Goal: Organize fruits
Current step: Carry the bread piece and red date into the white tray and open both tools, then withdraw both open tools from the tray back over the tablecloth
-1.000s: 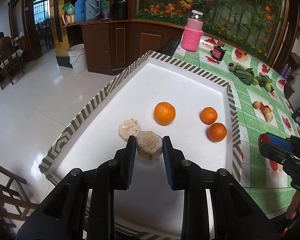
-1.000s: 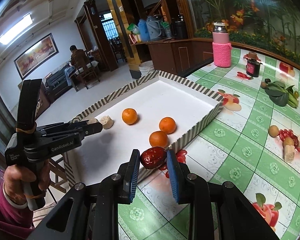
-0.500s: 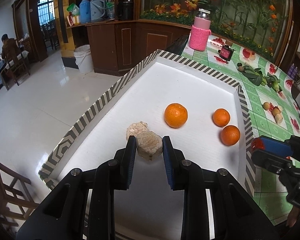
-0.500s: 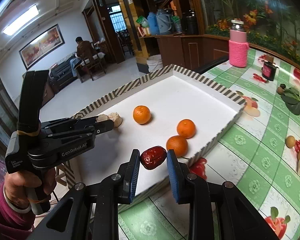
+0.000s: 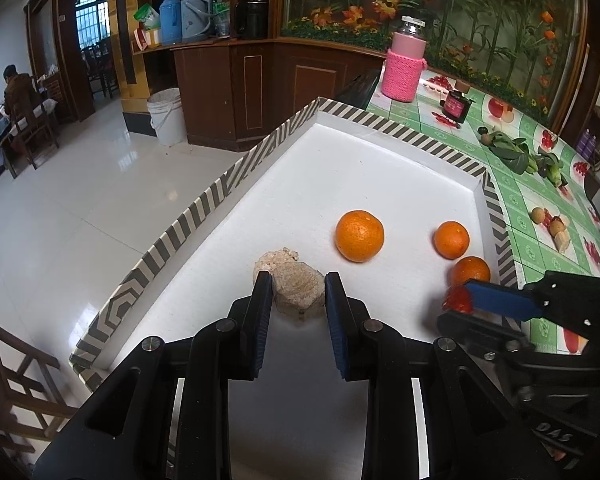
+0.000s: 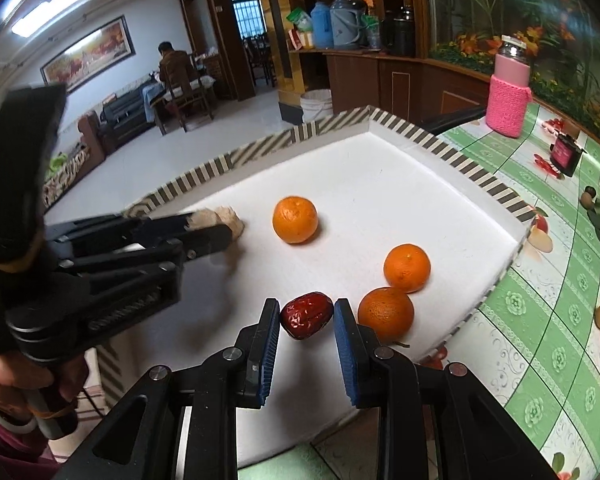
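A white tray (image 5: 340, 168) with a striped rim holds three oranges: a big one (image 5: 359, 235) and two smaller ones (image 5: 452, 239) (image 5: 471, 270). My left gripper (image 5: 298, 295) is shut on a beige hexagonal cake (image 5: 298, 290), right beside a second beige cake (image 5: 274, 260) lying on the tray. My right gripper (image 6: 307, 313) is shut on a red date (image 6: 306, 314) over the tray, just left of the nearest orange (image 6: 385, 313). The right gripper also shows in the left wrist view (image 5: 460, 300).
On the green tablecloth (image 5: 540, 216) lie leafy greens (image 5: 512, 152), small longans and bits (image 5: 552, 224), a pink-sleeved bottle (image 5: 404, 64) and a dark jar (image 5: 456, 106). The tray's left rim (image 5: 204, 208) overhangs the tiled floor.
My right gripper has carried the date from over the tablecloth leftward across the rim to above the tray. My left gripper has edged toward the second cake, still holding its cake.
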`<state>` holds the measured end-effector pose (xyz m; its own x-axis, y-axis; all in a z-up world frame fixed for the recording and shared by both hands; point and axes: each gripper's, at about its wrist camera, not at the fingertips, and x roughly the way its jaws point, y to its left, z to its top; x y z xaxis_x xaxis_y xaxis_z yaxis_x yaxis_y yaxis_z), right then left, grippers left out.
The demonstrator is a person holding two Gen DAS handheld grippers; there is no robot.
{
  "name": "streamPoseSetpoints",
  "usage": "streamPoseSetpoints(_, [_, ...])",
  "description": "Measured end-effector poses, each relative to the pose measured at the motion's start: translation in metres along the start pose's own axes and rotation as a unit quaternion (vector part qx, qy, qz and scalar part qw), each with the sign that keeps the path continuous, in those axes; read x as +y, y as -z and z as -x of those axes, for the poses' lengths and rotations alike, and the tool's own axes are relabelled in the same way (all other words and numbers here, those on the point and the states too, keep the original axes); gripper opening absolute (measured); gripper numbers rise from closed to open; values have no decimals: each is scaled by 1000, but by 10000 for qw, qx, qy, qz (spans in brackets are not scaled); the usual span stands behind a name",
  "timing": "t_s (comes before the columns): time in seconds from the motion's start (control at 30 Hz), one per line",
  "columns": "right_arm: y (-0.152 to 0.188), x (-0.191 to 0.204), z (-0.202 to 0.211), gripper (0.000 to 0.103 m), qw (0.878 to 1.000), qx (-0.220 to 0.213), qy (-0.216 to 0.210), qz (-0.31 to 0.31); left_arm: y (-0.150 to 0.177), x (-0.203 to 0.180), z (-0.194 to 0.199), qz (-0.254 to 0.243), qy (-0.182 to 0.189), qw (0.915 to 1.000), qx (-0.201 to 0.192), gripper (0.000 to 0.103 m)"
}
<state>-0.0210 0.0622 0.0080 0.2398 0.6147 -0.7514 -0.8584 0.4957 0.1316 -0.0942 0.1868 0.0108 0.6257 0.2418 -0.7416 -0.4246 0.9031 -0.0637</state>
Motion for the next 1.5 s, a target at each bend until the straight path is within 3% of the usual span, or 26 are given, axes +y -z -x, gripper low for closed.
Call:
streamPoseSetpoints(0.33, [1,2,-8,27,9997,115,178,157,-2,-1,-3,-33,-60,10000,24,28])
streamPoseSetpoints(0.47, [4,3,-1,28,9995,102,222,221,-2,-1,-5,0,-79,10000,58,61])
streamPoseSetpoints(0.93, [20,-29,62,28,9975,-534,273,-386,-5,-15,13,-71,-253,9994,-235,61])
streamPoseSetpoints(1.5, [68,-88,124,28,9853,-847,965,-1122,-9,-106,27,-706,254,9961,-458,61])
